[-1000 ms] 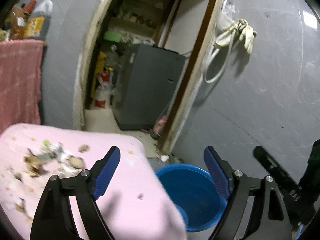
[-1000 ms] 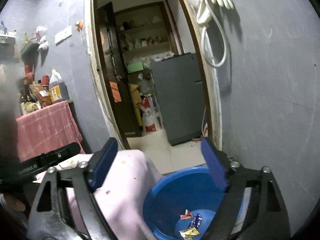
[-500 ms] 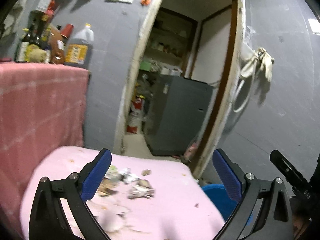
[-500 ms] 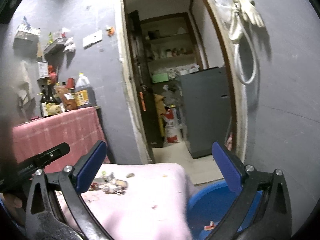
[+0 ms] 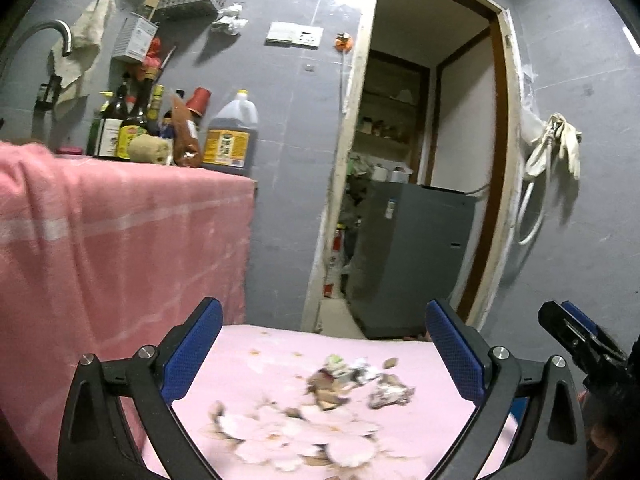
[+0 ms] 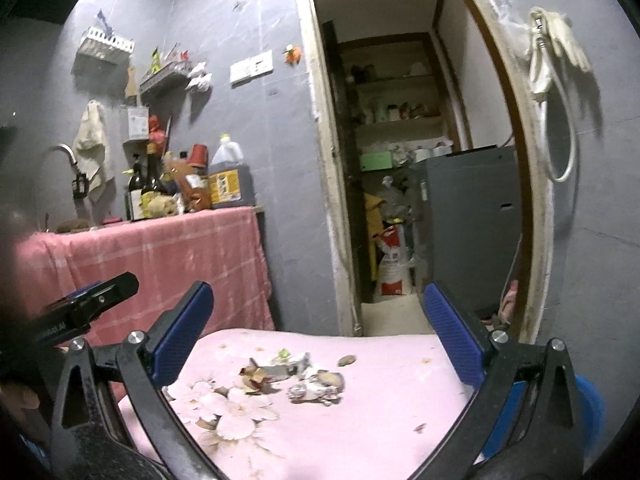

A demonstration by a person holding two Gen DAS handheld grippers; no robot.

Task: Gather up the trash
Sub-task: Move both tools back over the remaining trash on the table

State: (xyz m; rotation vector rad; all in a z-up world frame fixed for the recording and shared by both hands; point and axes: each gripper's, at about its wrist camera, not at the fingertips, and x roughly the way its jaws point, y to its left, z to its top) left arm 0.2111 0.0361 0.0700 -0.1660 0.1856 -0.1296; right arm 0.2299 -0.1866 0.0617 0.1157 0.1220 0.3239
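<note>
Left wrist view puts the trash (image 5: 352,380), a heap of wrappers and scraps, on the pink flowered tabletop (image 5: 400,432) ahead of you; your left gripper (image 5: 324,354) has its jaws spread wide, empty; your right gripper (image 6: 320,338) likewise gapes, holding nothing; a blue tub (image 6: 592,404) shows at the tabletop's right edge.

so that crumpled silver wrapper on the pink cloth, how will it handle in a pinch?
The wrapper looks like thin crumpled foil: probably very light and likely to crush flat. It lies loose among scraps, so it may skid on the cloth if pushed.
</note>
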